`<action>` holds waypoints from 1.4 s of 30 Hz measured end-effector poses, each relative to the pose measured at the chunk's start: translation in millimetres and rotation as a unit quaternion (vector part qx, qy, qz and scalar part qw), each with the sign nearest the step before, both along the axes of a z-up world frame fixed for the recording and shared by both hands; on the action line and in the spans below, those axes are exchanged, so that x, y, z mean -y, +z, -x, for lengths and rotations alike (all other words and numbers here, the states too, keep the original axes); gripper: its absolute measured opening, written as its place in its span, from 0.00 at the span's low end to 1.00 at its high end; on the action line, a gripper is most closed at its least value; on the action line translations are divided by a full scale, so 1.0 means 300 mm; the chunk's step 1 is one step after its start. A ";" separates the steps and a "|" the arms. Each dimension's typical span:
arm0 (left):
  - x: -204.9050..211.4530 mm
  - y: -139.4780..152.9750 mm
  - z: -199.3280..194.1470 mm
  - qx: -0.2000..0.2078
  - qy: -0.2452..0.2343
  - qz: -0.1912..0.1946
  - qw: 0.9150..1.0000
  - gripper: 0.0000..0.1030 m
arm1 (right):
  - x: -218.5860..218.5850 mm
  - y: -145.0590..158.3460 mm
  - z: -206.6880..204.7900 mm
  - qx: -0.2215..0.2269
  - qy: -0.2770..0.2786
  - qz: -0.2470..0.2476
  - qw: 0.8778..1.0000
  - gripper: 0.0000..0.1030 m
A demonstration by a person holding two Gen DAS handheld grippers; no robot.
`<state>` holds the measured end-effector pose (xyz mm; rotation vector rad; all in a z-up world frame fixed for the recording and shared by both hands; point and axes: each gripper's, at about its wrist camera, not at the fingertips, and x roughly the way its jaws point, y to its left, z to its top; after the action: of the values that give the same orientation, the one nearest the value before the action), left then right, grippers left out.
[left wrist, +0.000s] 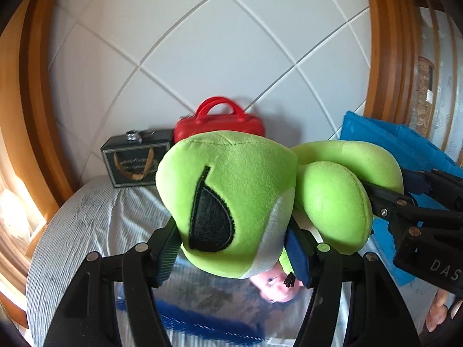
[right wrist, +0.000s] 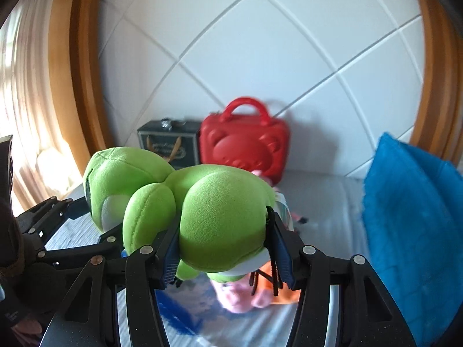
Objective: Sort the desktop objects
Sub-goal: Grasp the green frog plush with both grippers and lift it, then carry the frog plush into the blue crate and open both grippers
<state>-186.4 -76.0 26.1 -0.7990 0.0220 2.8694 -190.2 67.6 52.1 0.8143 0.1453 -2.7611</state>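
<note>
Plainly, green plush frog (left wrist: 231, 202) with black embroidered eye.

Pink toy (left wrist: 277, 286) half-hidden below plush (left wrist: 237, 202)

I'm seeing the green plush toy (left wrist: 240, 199) showing as matt, fuzzy fleece with a black felt eye patch. Behind it, the red case (right wrist: 244, 147) is looking like smooth, glossy plastic. Right of the plush, the blue towel (right wrist: 411, 231) is reading as rough terry cloth.
</note>
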 end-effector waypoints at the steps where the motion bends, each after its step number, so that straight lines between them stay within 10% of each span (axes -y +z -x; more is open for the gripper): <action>1: -0.033 0.014 -0.006 -0.005 -0.004 0.000 1.000 0.62 | -0.039 0.018 -0.012 -0.006 -0.005 0.001 1.000 0.53; 21: -1.080 0.363 -0.167 -0.101 -0.141 -0.005 0.985 0.62 | -1.016 0.385 -0.270 -0.118 -0.132 -0.001 0.984 0.53; 30: -1.540 0.310 -0.213 -0.059 -0.202 0.011 0.978 0.63 | -1.432 0.344 -0.331 -0.080 -0.192 0.014 0.978 0.53; 42: -1.695 0.190 -0.146 0.014 -0.185 0.059 0.981 0.65 | -1.651 0.190 -0.284 -0.007 -0.186 0.044 0.982 0.56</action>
<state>-142.6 432.5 83.0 -0.7631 0.3073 2.5233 -104.9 562.9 109.0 0.8759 -0.1407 -3.0932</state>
